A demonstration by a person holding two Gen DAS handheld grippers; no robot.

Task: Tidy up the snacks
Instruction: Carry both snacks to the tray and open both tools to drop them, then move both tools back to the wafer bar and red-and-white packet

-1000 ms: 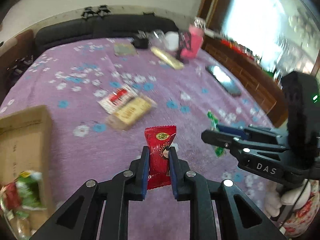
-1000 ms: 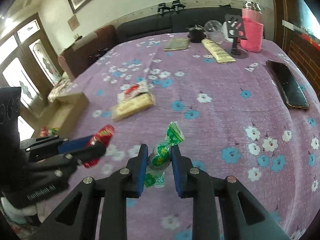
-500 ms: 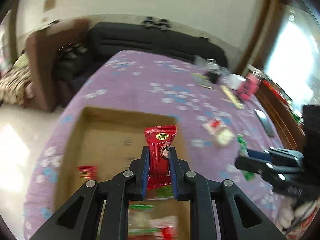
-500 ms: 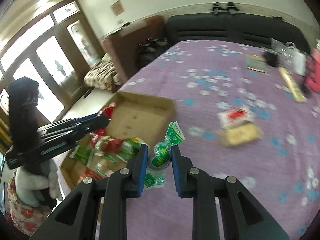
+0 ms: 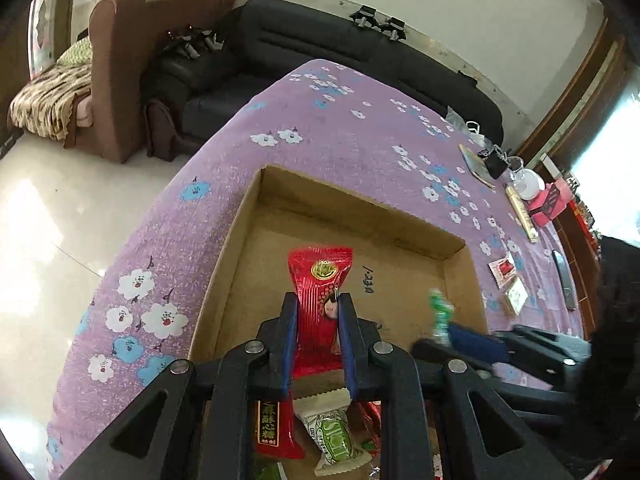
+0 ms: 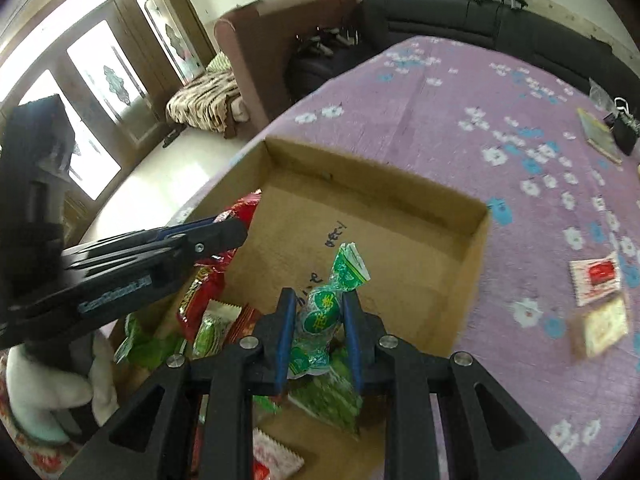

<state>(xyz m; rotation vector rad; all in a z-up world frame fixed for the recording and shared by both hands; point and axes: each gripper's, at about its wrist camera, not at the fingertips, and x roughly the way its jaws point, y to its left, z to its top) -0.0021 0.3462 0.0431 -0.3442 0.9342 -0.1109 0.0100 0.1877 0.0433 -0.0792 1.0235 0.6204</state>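
Left wrist view: my left gripper [image 5: 316, 344] clamps the red candy packet [image 5: 320, 280] above the cardboard box [image 5: 360, 204], ready for release; my right gripper [image 6: 318, 344] pinches the green candy [image 6: 326, 312] there too.

A purple flowered cloth [image 5: 360, 136] covers the table. Behind it stands a black sofa [image 5: 320, 36], with a brown armchair [image 5: 132, 40] beside it. A phone [image 5: 563, 280] and a pink box [image 5: 550, 204] lie at the table's far side.
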